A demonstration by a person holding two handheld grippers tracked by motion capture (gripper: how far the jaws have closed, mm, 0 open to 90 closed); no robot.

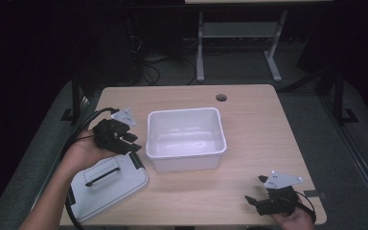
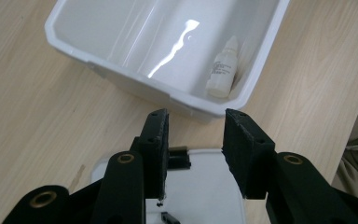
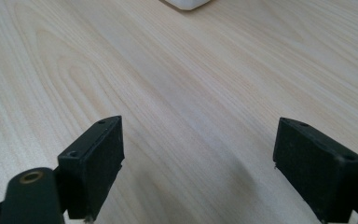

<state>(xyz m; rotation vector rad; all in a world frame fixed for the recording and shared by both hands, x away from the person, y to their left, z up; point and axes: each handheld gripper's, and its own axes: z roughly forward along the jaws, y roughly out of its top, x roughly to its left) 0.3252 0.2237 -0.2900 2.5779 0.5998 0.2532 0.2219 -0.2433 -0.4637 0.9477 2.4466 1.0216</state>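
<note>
The high view looks forward and down from above the near edge of the table [image 1: 249, 124], taking in its whole top. The left gripper view looks steeply down, close over the white bin [image 2: 256, 70] and the lid [image 2: 205, 186]. The right gripper view skims low across bare tabletop (very close), catching the bin's corner [image 3: 186, 3], which all three views share.

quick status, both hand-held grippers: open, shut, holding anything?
Left hand-held gripper: open, nothing between the jaws, over the lid beside the white bin.
Right hand-held gripper: open wide, empty, above bare table.
</note>
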